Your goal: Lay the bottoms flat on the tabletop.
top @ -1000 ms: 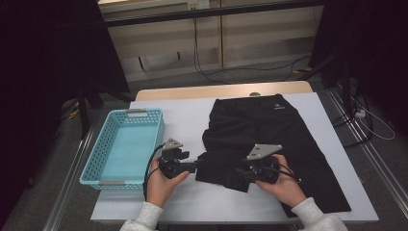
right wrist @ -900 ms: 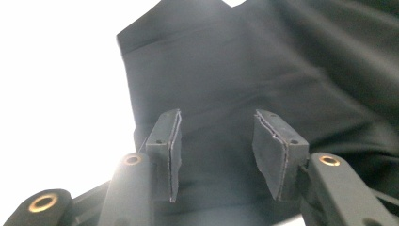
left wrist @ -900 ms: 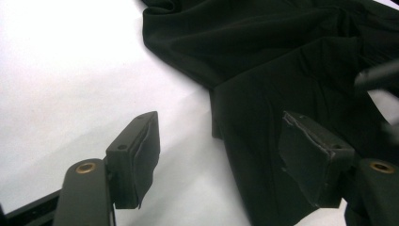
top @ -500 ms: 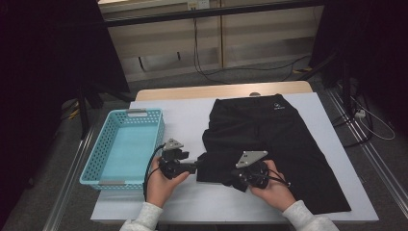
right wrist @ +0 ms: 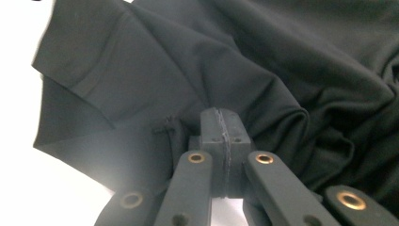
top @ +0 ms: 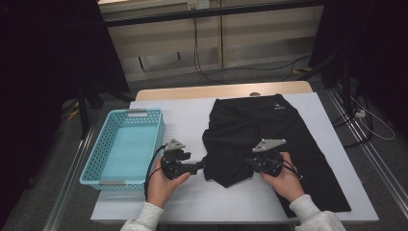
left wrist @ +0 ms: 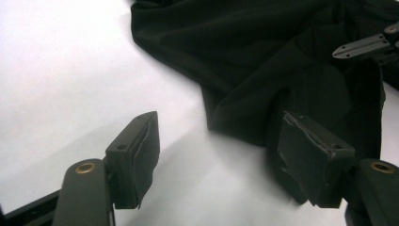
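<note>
Since the earlier frame the right gripper (top: 248, 161) has slid left across the black garment (top: 269, 139), and its jaws have just been closing; in the right gripper view they're now pressed flat together with a fold of the cloth bunched right at the pads, though I can't tell for sure how much fabric is actually caught between them. Left gripper (top: 201, 166) sits put, jaws spread wide, one pad hovering over bare table and the other over the garment's near-left edge, nothing pinched. So my read: this is the grab-and-fold step, right side gripped, left side not yet. Next move probably needs the left jaws nudged onto that hem and closed before anything gets lifted, otherwise the fabric just drags lopsided. Garment itself is black, thin and floppy, spread over the right half of the white table (top: 192, 115), rumpled near the front edge, small logo by the waistband at the far edge. Blue basket (top: 91, 166) waits empty near the left edge.
</note>
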Tool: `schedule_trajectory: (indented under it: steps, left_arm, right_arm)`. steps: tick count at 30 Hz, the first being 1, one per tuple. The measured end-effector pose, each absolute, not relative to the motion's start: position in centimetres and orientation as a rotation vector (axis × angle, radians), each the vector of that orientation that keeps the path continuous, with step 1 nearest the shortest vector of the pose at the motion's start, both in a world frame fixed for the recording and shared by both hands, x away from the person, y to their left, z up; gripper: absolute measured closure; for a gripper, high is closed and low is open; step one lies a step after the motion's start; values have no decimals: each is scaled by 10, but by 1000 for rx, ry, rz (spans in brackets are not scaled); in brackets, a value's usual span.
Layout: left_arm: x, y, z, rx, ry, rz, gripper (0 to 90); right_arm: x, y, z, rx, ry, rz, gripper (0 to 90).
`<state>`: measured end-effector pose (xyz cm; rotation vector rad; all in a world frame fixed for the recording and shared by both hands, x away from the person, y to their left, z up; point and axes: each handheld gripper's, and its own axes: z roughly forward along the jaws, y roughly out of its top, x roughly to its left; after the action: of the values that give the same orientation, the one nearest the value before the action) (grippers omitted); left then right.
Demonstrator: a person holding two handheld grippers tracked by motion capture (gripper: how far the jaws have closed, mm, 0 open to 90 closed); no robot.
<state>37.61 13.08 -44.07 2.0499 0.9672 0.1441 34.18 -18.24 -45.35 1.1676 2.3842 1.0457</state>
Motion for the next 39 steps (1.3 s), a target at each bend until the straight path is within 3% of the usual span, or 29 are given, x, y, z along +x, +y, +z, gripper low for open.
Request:
schedule_trajectory:
  steps: [8, 23, 37, 39]
  left_arm:
    - [371, 121, -445, 2106, 919, 81, 434]
    - [367, 100, -456, 2135, 937, -78, 891]
    - [362, 105, -435, 2061, 885, -88, 900]
    - [362, 105, -436, 2059, 885, -62, 848]
  right_arm:
    - [342, -184, -455, 1176, 2376, 1049, 878]
    - [340, -183, -455, 1169, 2381, 1053, 786]
    - [332, -179, -447, 1110, 2366, 1077, 569]
    - [330, -178, -445, 1100, 2369, 1081, 551]
